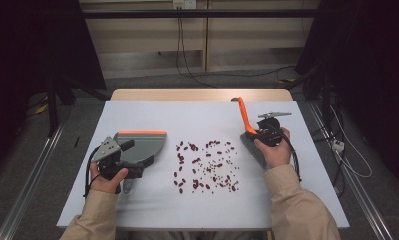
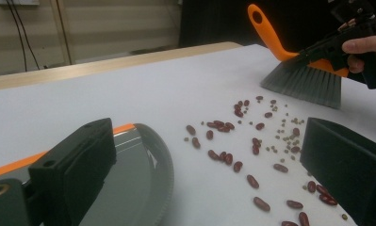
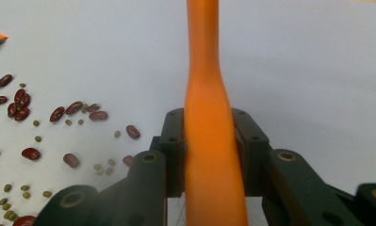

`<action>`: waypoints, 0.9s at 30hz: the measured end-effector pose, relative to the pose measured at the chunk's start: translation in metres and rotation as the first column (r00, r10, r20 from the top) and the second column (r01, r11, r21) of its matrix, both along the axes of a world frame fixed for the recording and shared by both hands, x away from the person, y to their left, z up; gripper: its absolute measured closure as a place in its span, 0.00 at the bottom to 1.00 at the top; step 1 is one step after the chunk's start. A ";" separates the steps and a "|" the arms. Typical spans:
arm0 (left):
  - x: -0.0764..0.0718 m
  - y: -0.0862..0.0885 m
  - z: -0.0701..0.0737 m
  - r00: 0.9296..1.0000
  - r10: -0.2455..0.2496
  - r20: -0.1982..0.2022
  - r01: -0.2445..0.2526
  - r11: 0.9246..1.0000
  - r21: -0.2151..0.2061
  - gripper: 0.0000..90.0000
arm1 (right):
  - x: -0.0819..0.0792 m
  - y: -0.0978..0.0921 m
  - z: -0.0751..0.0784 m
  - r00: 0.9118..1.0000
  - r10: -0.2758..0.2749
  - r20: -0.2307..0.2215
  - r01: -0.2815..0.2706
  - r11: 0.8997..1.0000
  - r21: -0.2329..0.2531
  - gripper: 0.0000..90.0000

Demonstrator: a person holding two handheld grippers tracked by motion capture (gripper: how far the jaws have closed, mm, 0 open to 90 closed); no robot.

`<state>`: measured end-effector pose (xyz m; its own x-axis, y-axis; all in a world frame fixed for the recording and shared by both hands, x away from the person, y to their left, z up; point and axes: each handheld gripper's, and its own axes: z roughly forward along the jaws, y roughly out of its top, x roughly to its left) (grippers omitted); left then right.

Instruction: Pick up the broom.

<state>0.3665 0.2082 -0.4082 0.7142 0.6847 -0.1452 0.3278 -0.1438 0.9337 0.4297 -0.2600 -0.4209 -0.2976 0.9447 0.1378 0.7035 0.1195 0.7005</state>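
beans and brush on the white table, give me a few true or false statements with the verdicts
1. The right gripper is shut on the brush by its orange handle. True.
2. The beans are already heaped inside the dustpan. False: they lie scattered on the table, between dustpan and brush.
3. The beans are of two kinds, large dark red ones and small green ones. True.
4. The brush bristles are pressed into the middle of the beans. False: they sit beside the scatter, at its far edge.
5. The left gripper is at the dustpan. True.

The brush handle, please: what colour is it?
Orange; the brush handle shows best in the right gripper view.
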 end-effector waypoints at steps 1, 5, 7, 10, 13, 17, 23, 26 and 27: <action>0.000 0.001 -0.001 1.000 -0.002 -0.004 0.002 1.000 0.002 0.04 | 0.000 0.000 0.000 1.000 -0.002 0.000 0.002 1.000 0.000 0.77; 0.000 0.002 -0.002 1.000 0.005 -0.008 -0.005 1.000 0.004 0.05 | -0.001 0.000 0.000 1.000 -0.001 0.001 0.001 1.000 -0.002 0.76; -0.001 0.003 -0.004 1.000 0.007 -0.010 -0.007 1.000 -0.001 0.05 | -0.002 0.001 0.000 1.000 0.000 0.006 0.000 1.000 -0.003 0.73; -0.002 0.006 -0.005 1.000 0.012 -0.012 -0.012 1.000 -0.002 0.05 | -0.003 0.001 -0.001 1.000 -0.008 0.014 0.008 1.000 0.004 0.62; -0.004 0.008 -0.006 1.000 0.013 -0.015 -0.013 1.000 0.000 0.05 | -0.003 0.000 -0.002 1.000 -0.006 0.013 0.006 1.000 0.003 0.55; -0.005 0.009 -0.008 1.000 0.009 -0.020 -0.009 1.000 0.004 0.05 | -0.004 -0.001 -0.001 1.000 -0.011 -0.008 0.011 1.000 0.024 0.42; -0.007 0.011 -0.010 1.000 0.010 -0.024 -0.009 1.000 0.005 0.05 | -0.007 -0.008 -0.002 0.998 -0.040 -0.045 0.040 0.999 0.006 0.32; -0.007 0.012 -0.010 1.000 0.012 -0.024 -0.012 1.000 0.008 0.05 | -0.010 -0.013 -0.001 0.999 -0.040 -0.031 0.041 0.999 0.029 0.52; -0.007 0.012 -0.010 1.000 0.012 -0.022 -0.011 1.000 0.011 0.05 | -0.012 -0.015 0.000 0.999 -0.038 -0.023 0.039 0.998 0.051 0.60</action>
